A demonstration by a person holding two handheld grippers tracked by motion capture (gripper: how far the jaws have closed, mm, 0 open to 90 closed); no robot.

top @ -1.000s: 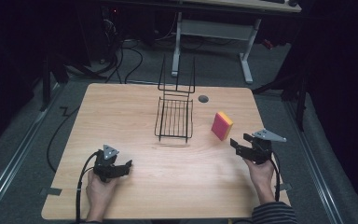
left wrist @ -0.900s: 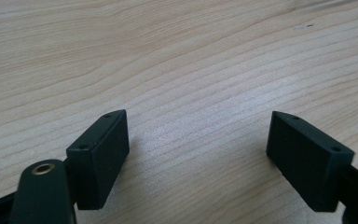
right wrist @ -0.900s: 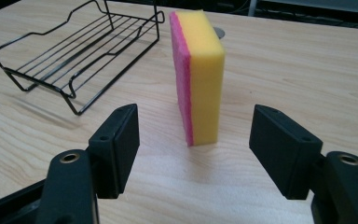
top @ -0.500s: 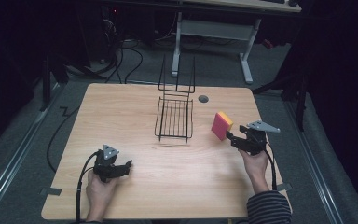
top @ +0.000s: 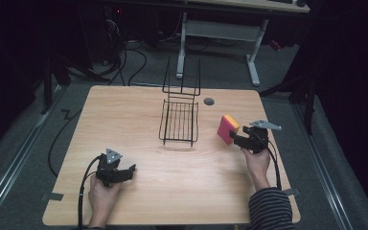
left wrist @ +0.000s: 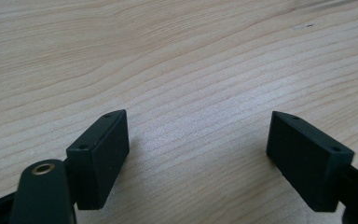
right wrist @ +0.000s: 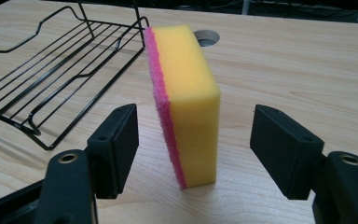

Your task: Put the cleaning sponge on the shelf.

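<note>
We take the wire rack [top: 179, 122] in the middle of the table [top: 124, 110] as our landmark. Just to its right, apart from its wires, the sponge [top: 227, 129] stands upright on one narrow edge, its thin pink scouring layer facing the rack and its yellow foam facing away. We judge that it stands this way because an upright sponge offers two broad flat faces to a pair of jaws, where one lying flat would give them little to close on. The right gripper [top: 235, 139], held in our right hand [top: 256, 160], sits on the side of the sponge away from the rack, and it is released: in the right gripper view its jaws stand wide, one on each side of the sponge [right wrist: 186, 102], with clear gaps and no contact yet, so we read this as lining up for a grasp. The rack [right wrist: 51, 74] lies beyond the pink face there, and its bars hold nothing; from above its basket is likewise bare, with its tall wire back rising at the far end. A round cable hole [top: 209, 101] sits in the table just right of that back. Well to the rack's left and nearer us, the left gripper [top: 124, 173] rests low over the bare wood, its jaws spread and holding nothing, which we take as simply waiting.
</note>
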